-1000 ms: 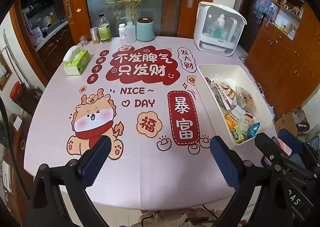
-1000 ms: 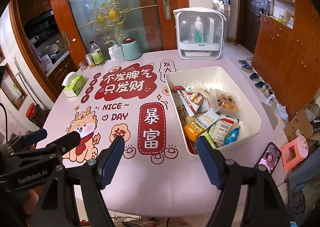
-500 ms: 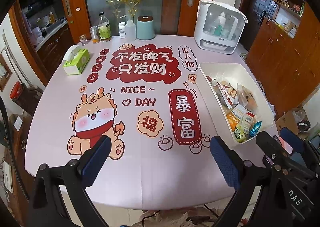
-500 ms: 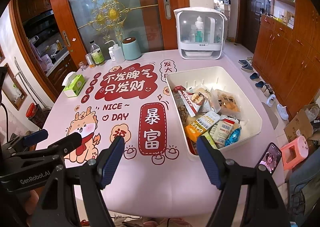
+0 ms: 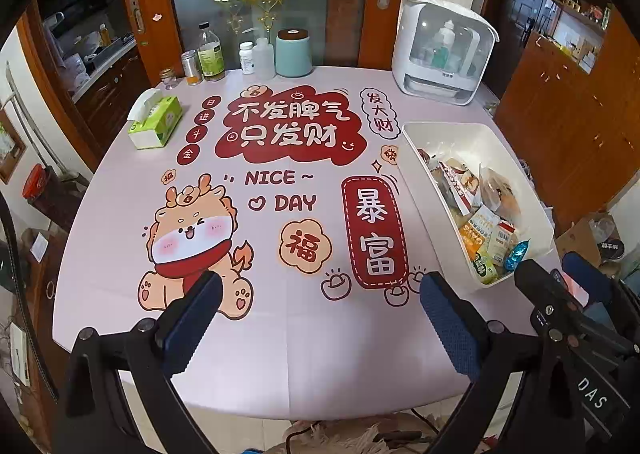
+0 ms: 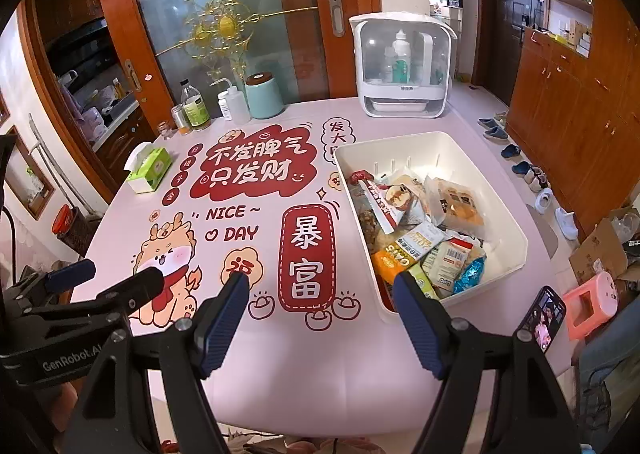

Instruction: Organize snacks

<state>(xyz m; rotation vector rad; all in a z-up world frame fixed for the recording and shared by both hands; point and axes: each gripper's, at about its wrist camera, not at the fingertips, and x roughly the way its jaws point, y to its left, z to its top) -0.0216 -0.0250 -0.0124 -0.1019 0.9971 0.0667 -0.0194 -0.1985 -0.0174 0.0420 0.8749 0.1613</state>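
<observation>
right gripper [image 6: 320,318] spread wide at the bottom centre of its own view, nothing between the blue pads, hanging over the bare near edge of the table [image 6: 320,366]. left gripper [image 5: 320,318] likewise wide and empty, low in the middle of its view, above the cartoon dragon's feet and the red gold-ingot drawings.

snacks [image 6: 424,238] piled loose in the white bin [image 6: 508,238], right of centre in the right wrist view, far right in the left wrist view. packets overlapping and tilted: an orange pouch [image 6: 394,258], a blue foil wrapper [image 6: 472,270], clear bags of pastries [image 6: 456,206] toward the back.

likely trouble from here: slick, crinkly film slipping out of a pinch taken on a corner; two overlapping packets coming up together; soft pastries crushed by a hard squeeze; a finger catching the bin's near wall and shoving the light bin across the smooth cloth toward the table's right edge. phone [image 6: 540,322] propped at the lower right, near the bin's near corner, open to a knock on any sweep that way.

against the earlier frames: almost nothing changed. same wide spread on both grippers, same packets in the same heap, bin in the same spot, only a slight drift in the left wrist framing.
</observation>
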